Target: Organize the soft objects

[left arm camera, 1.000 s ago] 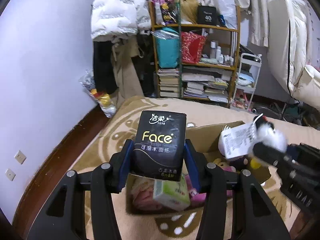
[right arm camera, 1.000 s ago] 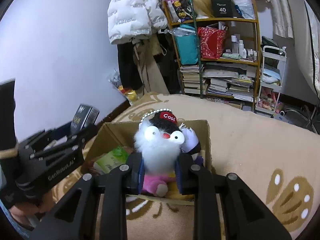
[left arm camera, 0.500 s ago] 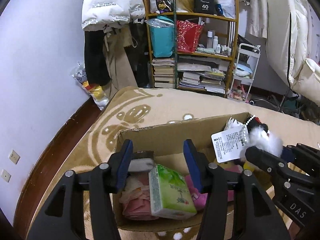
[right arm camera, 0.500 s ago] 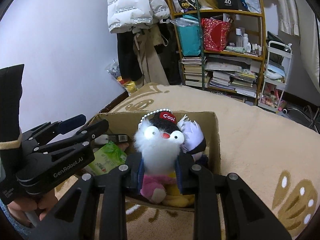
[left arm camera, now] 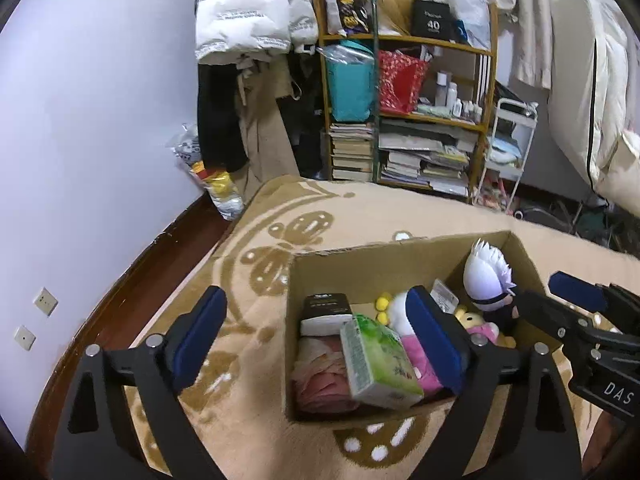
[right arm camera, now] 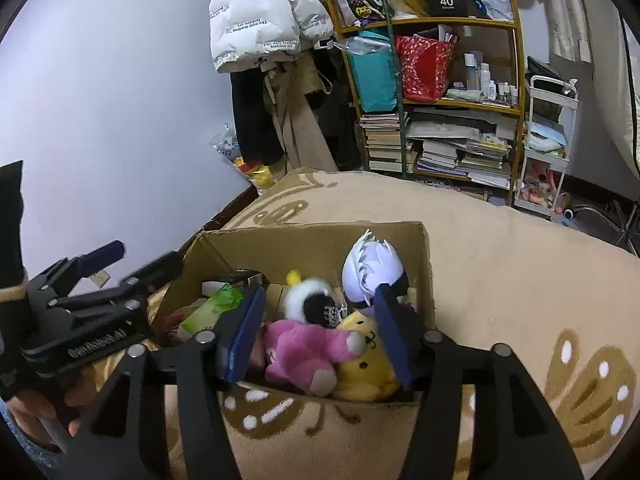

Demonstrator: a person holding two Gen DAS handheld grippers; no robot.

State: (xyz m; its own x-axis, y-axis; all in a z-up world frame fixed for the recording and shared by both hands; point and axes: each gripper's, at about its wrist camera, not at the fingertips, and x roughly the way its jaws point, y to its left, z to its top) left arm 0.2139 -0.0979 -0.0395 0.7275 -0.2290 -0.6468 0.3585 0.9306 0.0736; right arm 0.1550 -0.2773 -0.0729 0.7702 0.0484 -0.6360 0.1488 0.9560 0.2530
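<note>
Cardboard box (left arm camera: 360,258), filled with plush toys and tissue packs: left gripper (left arm camera: 316,334) and right gripper (right arm camera: 318,328) both wide open, empty; withdraw straight upward, clear of rim.

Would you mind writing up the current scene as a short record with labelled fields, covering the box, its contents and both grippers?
container: open cardboard box on a beige patterned blanket
contents: black tissue pack, green tissue pack, pink plush, yellow plush, white-haired doll, fluffy white plush
left gripper: open, empty, at the box's left end
right gripper: open, empty, fingers either side of the plush toys
loose items outside box: none visible
</note>
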